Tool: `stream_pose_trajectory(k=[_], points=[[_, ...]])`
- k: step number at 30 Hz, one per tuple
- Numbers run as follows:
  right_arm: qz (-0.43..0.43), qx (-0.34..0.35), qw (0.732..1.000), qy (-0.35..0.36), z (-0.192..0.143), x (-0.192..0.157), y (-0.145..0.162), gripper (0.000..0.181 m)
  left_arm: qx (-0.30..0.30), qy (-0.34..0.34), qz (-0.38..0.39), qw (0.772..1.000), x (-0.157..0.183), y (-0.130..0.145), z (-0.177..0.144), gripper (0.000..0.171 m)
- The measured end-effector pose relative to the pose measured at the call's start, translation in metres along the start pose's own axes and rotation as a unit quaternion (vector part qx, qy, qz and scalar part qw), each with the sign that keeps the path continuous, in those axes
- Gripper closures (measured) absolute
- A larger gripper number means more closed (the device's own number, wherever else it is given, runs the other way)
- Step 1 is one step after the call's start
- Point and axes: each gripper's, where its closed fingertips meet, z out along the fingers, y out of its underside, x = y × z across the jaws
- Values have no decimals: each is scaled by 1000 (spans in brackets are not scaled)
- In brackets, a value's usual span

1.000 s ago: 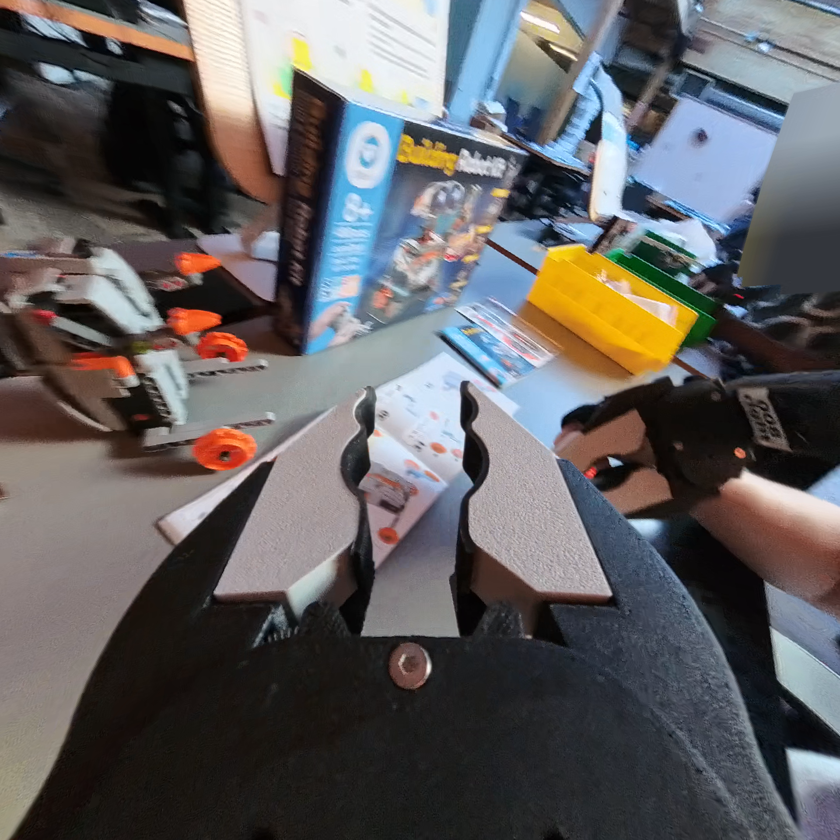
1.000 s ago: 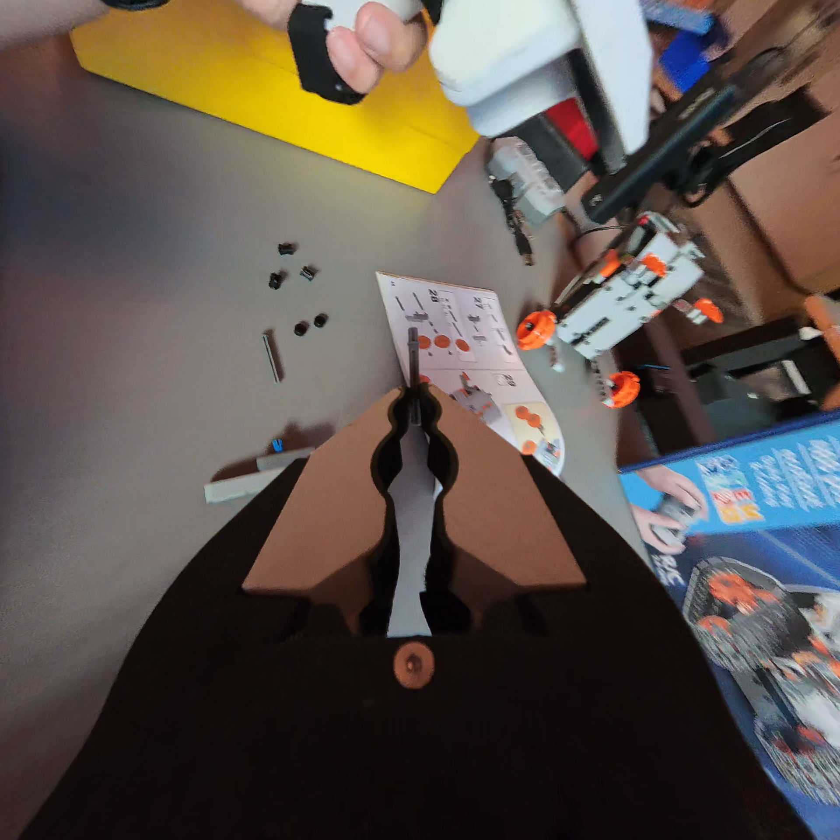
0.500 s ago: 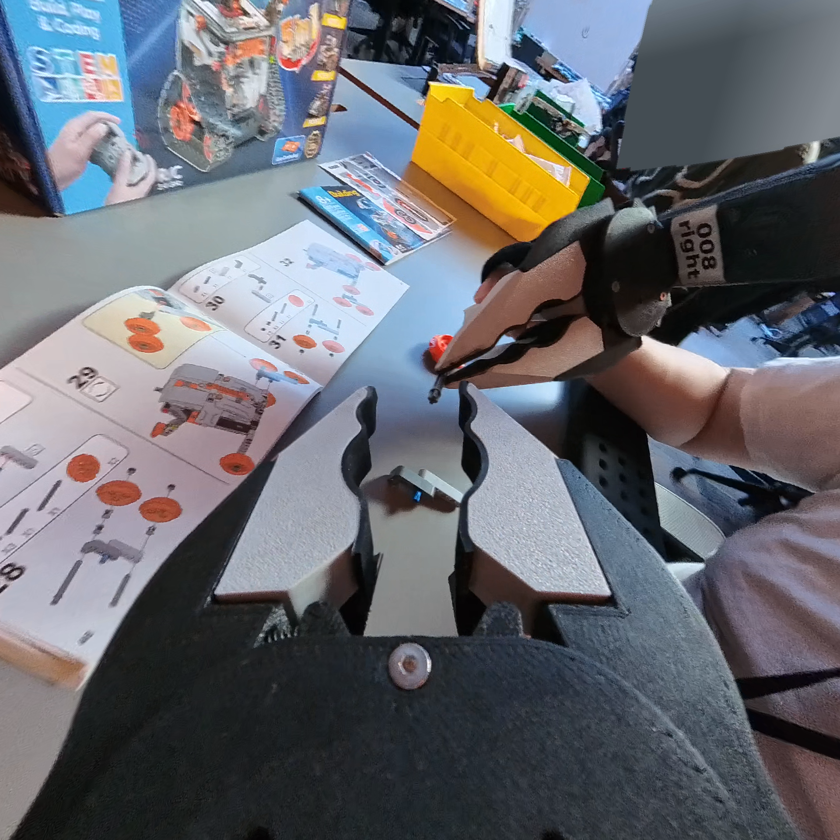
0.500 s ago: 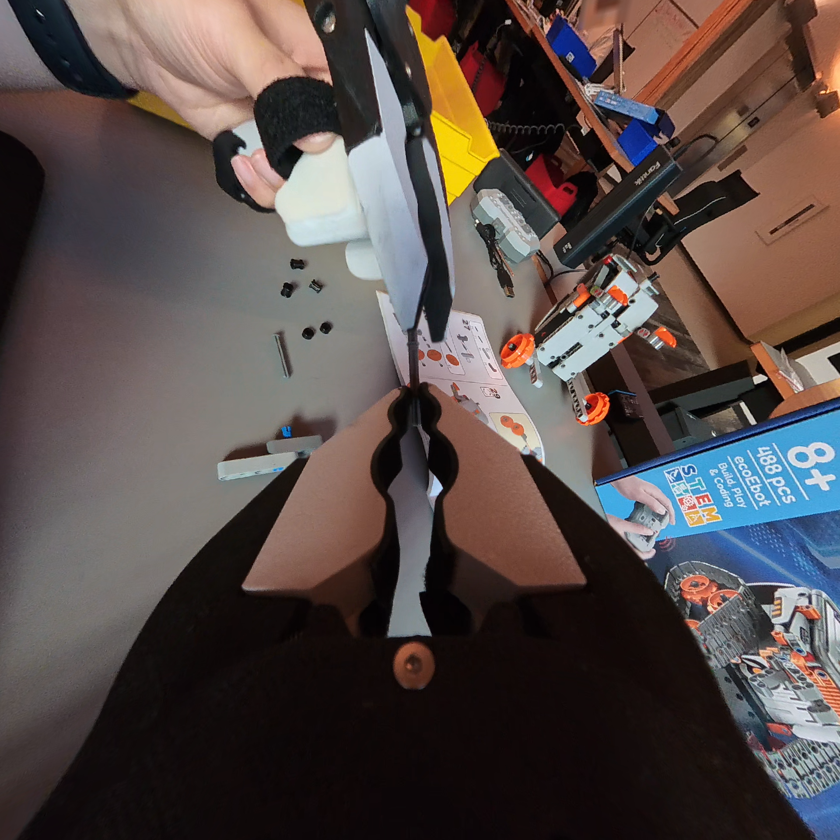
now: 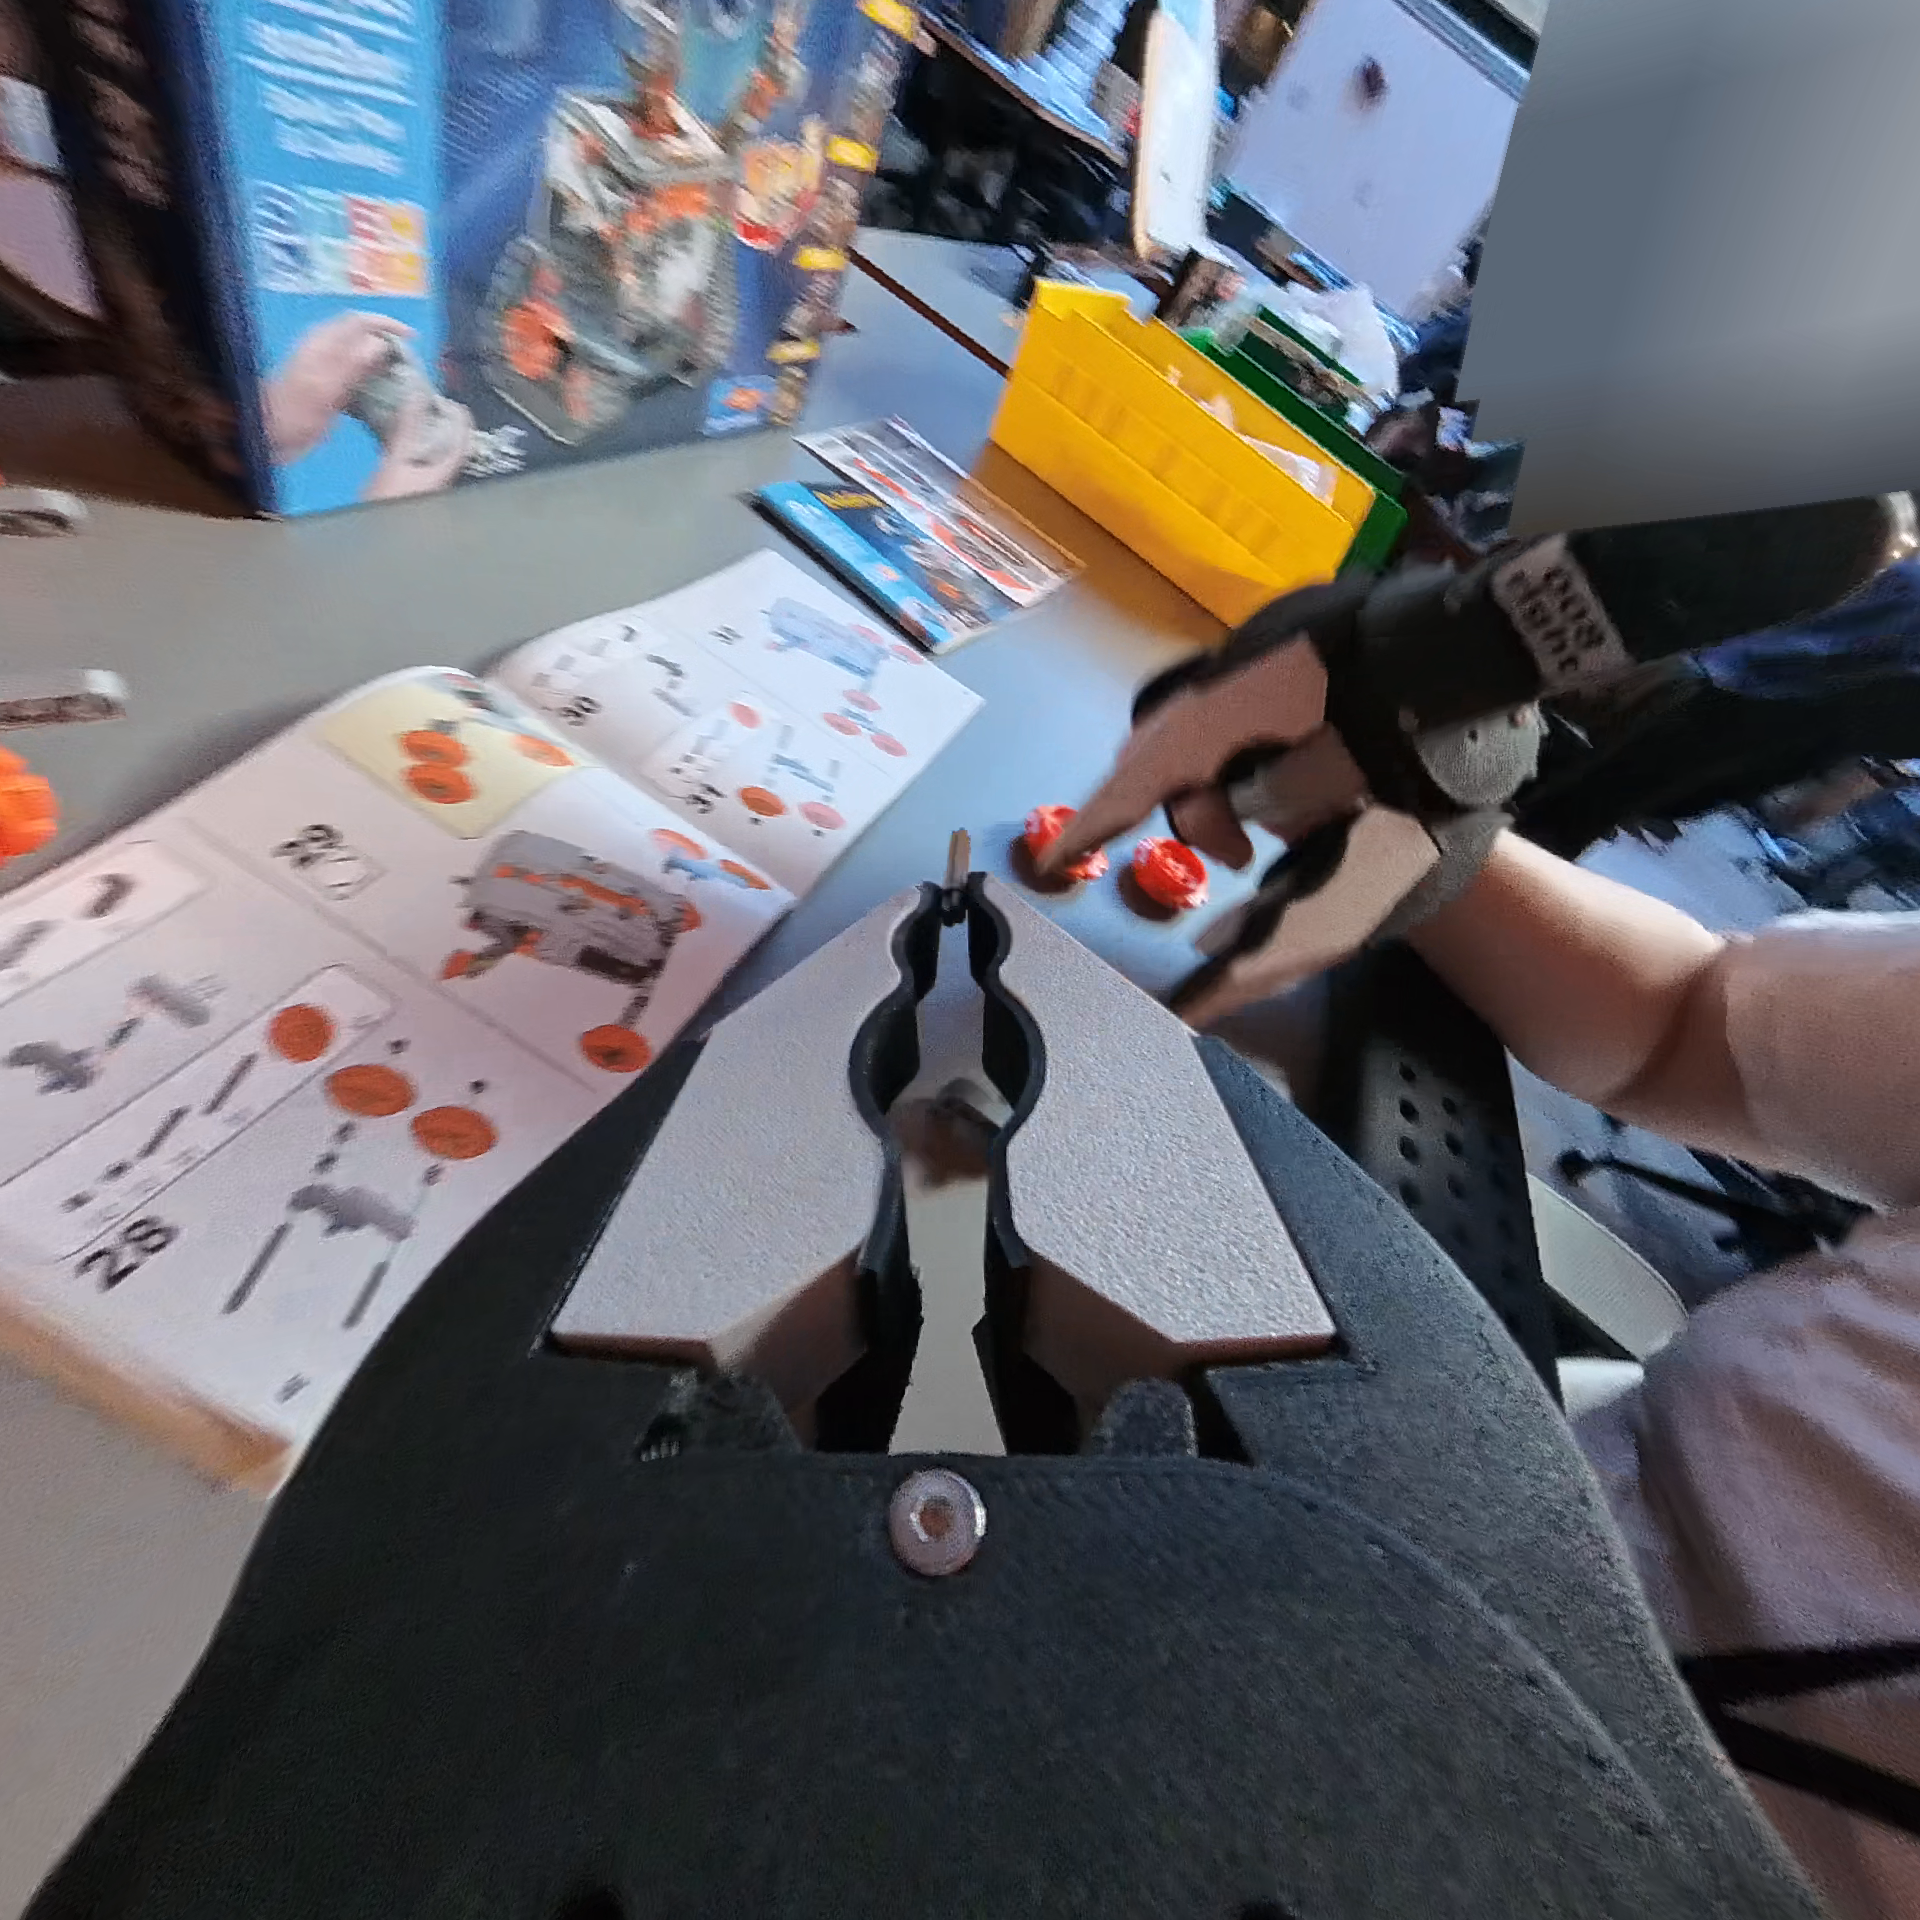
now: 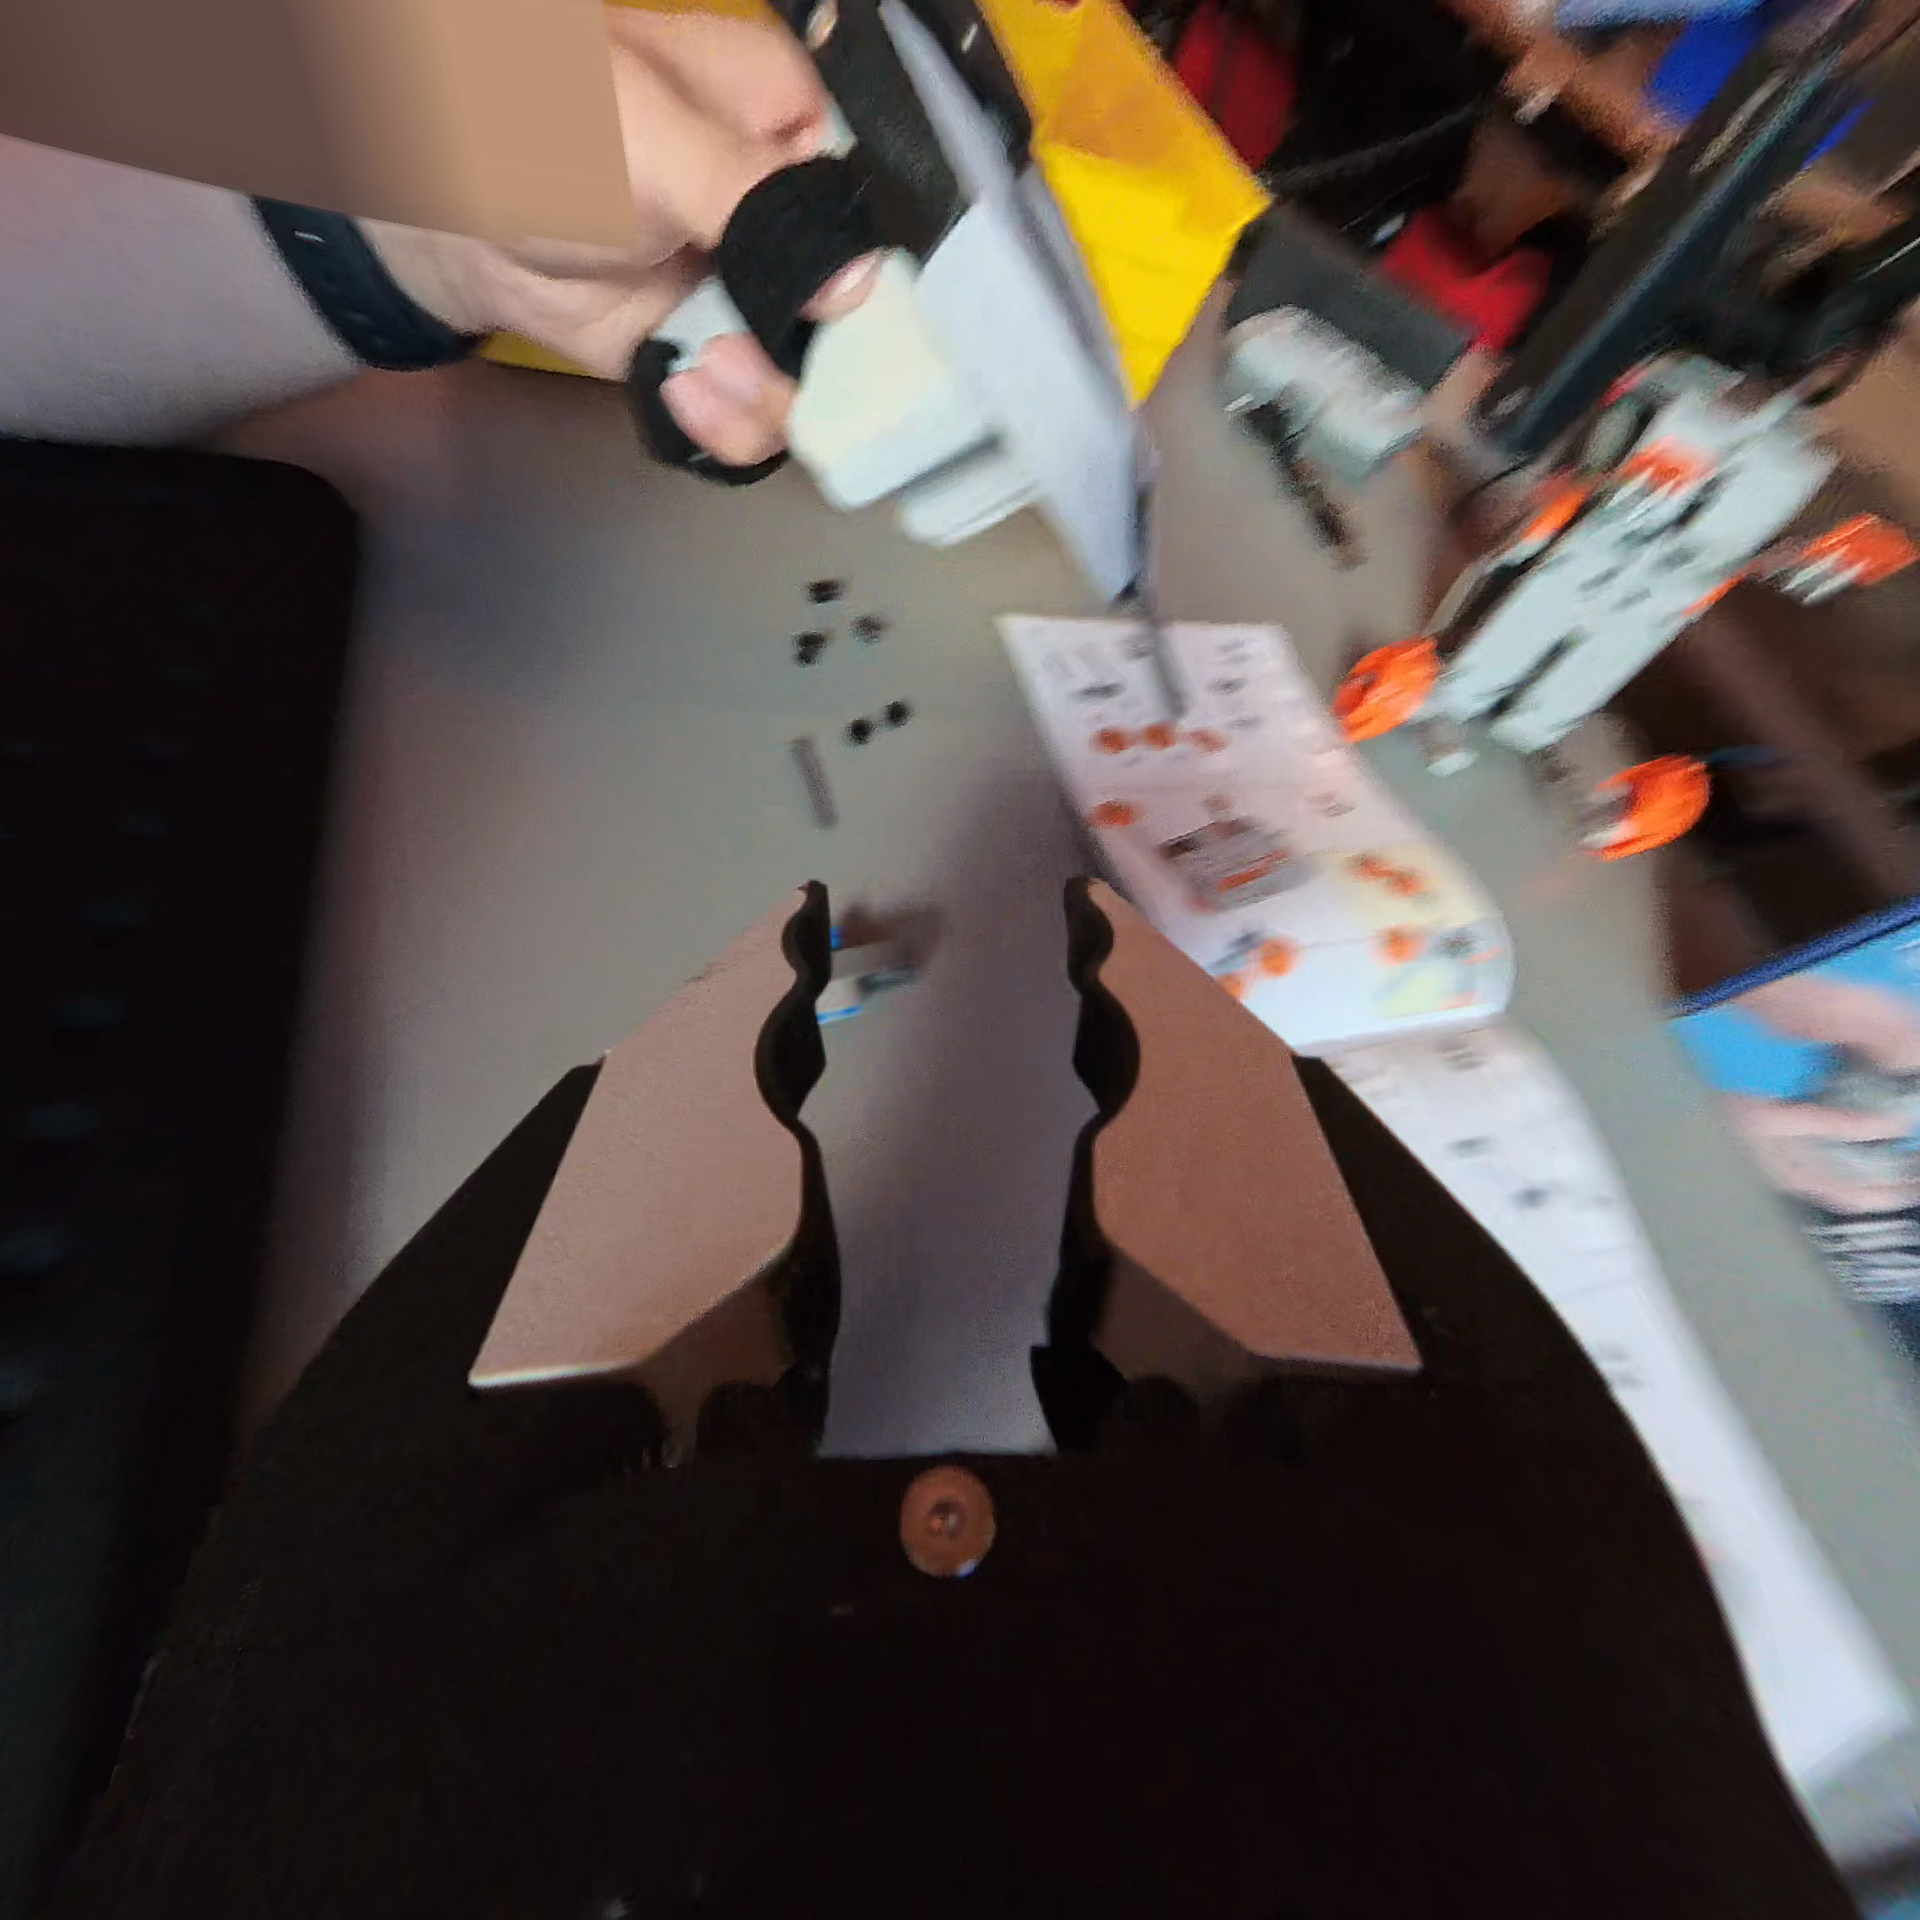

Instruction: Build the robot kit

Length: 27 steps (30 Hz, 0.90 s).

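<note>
My left gripper (image 5: 951, 902) is shut on a thin dark axle rod (image 5: 958, 860) that sticks out past its tips, above the grey table. It also shows in the right wrist view (image 6: 1127, 582), where the axle rod (image 6: 1166, 665) hangs over the open instruction booklet (image 6: 1247, 831). My right gripper (image 6: 945, 904) is open and empty, just above a grey beam with a blue pin (image 6: 873, 966). In the left wrist view the right gripper (image 5: 1164, 894) stands with its jaws apart over two red-orange round parts (image 5: 1169, 871). The booklet (image 5: 499, 914) lies left of my left gripper.
Small black pins (image 6: 842, 665) and a short grey rod (image 6: 814, 781) lie on the table. A half-built white model with orange wheels (image 6: 1590, 623) stands beyond the booklet. A yellow bin (image 5: 1174, 478), a blue kit box (image 5: 520, 239) and a small leaflet (image 5: 925, 551) stand farther back. The left gripper's tips are roughly 7 cm from the right gripper's.
The axle rod has passed from my right gripper to my left. My left gripper has shut on it; my right gripper has opened and drawn back toward the table.
</note>
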Motion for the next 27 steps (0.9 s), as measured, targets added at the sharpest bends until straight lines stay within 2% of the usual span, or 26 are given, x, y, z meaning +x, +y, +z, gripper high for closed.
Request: stream_pose_trajectory(k=[2,6,9,12,19,21,22,27], points=[[23,-7,999,-47,4,-19,16,120,23,-22,-18,999,-10,-8,-9,170],[-83,-72,991,-81,20,-36,33,109,62,-7,-51,997,-8,-21,-22,169],[-95,-100,984,-113,28,-40,41,105,71,-9,-42,997,-6,-25,-28,170],[-47,-112,980,-155,32,-42,45,113,71,-9,-42,997,-5,-25,-28,169],[50,-113,978,-170,31,-47,51,117,82,-27,-44,995,-7,-30,-36,169],[42,-112,980,-158,30,-45,52,126,83,-33,-45,995,-8,-31,-39,169],[36,-114,980,-160,29,-46,51,143,86,-34,-47,995,-9,-32,-40,170],[-1,-113,983,-143,28,-47,50,143,102,-57,-40,992,-11,-38,-52,170]])
